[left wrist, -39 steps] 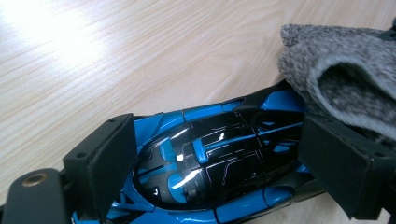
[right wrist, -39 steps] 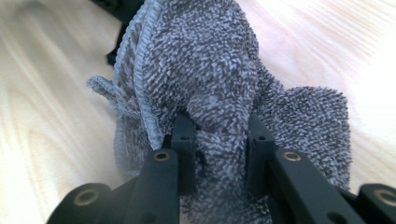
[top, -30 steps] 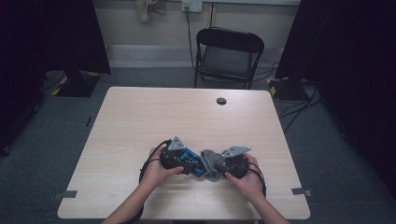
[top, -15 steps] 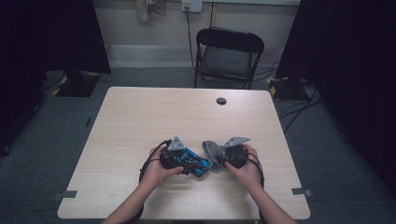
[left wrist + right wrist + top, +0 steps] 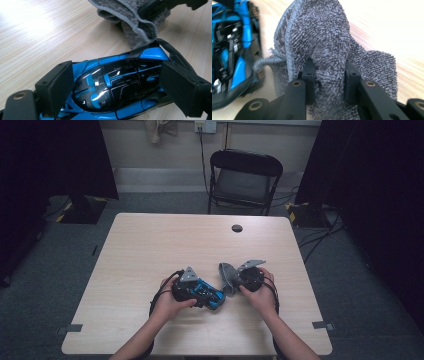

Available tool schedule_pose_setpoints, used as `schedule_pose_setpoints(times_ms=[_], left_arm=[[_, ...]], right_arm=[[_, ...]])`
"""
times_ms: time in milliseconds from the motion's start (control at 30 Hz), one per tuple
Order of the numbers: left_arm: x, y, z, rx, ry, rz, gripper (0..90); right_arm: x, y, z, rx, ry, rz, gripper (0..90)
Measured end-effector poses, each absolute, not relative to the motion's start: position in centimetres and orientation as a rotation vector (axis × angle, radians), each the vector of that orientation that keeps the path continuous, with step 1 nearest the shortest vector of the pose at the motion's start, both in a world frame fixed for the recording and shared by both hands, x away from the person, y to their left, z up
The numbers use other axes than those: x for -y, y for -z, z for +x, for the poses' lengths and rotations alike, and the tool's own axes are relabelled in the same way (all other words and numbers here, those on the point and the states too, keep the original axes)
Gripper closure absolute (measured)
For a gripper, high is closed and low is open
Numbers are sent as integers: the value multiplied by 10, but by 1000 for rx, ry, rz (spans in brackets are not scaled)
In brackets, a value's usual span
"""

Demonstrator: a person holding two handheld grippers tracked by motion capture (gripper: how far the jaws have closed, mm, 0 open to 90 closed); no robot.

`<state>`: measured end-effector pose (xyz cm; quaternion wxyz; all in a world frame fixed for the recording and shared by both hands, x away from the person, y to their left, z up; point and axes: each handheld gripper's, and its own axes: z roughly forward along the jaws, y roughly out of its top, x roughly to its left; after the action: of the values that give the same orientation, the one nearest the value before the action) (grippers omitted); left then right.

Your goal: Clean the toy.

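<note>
High view: table (image 5: 150, 250) of pale wood, the person's forearms come in over its near edge.

Left hand (image 5: 167, 302) holds the left gripper (image 5: 202, 292) near the middle of the near half of the table. Jaws clamped on a blue and black toy car (image 5: 207, 296). Car's long axis runs across the table, roughly along the near edge, slanted a little toward it at the right end. Which end is the nose, cannot tell.

Left gripper view: toy car (image 5: 117, 87) lies crosswise between the two black pads, one pad on each long flank, roof up toward the camera. Its far end touches or nearly touches the grey cloth (image 5: 132, 22).

Just right of the car, high view: grey cloth (image 5: 229, 276), bunched, standing up off the table top. Right gripper (image 5: 240, 277) pinches it, right hand (image 5: 260, 292) behind, toward the right edge.

Right gripper view: jaws close together, clamped on a thick fold of cloth (image 5: 324, 45); the fold stands upright between the pads (image 5: 308, 72). Car (image 5: 232, 50) at the left, blurred, just beside the cloth.

Far half of the table: small dark round thing (image 5: 237, 228) near the far edge, well apart from both hands.
</note>
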<state>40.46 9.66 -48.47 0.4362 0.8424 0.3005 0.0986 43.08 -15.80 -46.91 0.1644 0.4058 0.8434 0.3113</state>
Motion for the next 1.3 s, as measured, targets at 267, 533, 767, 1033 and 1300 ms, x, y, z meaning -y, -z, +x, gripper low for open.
schedule_pose_setpoints(times_ms=[267, 533, 767, 1033, 1300], left_arm=[[-97, 485, 405, -744, -247, 2098, 126], [-97, 485, 404, -745, -248, 2097, 126], [-98, 485, 404, -745, -247, 2096, 126], [-98, 485, 404, -743, -245, 2095, 126], [-98, 485, 404, -741, -246, 2093, 126]], right_arm=[[156, 467, 444, -2389, -909, 1211, 550], [167, 455, 439, -2387, -970, 1101, 310], [183, 442, 440, -2381, -1037, 1069, 295], [190, 447, 444, -2405, -979, 1076, 297], [181, 470, 447, -2426, -911, 1080, 277]])
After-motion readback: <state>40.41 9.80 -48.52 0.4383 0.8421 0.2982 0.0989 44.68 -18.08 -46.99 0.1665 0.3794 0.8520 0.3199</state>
